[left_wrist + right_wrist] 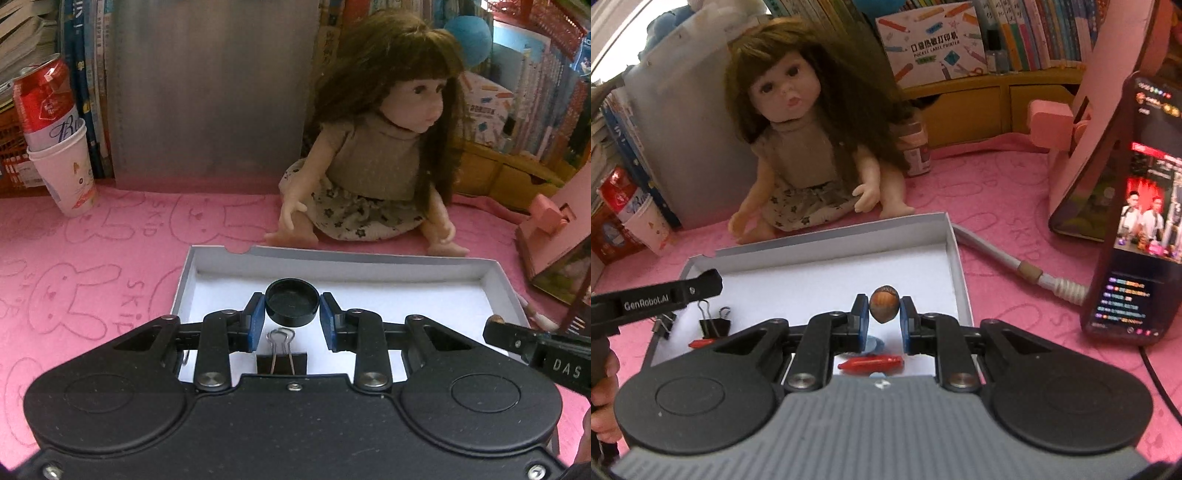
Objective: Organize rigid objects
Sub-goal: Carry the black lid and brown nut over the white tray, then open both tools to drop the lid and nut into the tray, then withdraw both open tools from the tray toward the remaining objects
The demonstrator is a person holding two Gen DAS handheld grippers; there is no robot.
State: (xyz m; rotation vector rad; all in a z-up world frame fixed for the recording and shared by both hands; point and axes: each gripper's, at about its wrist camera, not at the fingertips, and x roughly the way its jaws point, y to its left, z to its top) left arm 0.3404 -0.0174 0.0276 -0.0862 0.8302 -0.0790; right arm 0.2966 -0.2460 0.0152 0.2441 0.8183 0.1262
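step: mid-drop, both loads over box [495, 291] | left hand-held gripper [292, 317] pinching cap [291, 302] | right hand-held gripper [883, 314] pinching nut [884, 305] | next: lower, let go clear of clip [281, 360]

black cap [292, 302]: smooth plastic, slight sheen
nut [884, 304]: brown shell, glossy, paler matt crown
binder clip [281, 355]: matt black body, bright wire handles
white box [369, 264]: matt cardboard, smooth
tablecloth [92, 266]: pink towelling, soft nap, embossed rabbits
left gripper [291, 317]: matt black plastic, blue pads, metal screws
right gripper [882, 319]: ribbed grey housing, black arms
red pieces [871, 363]: glossy plastic
doll [798, 147]: smooth vinyl skin, cloth dress
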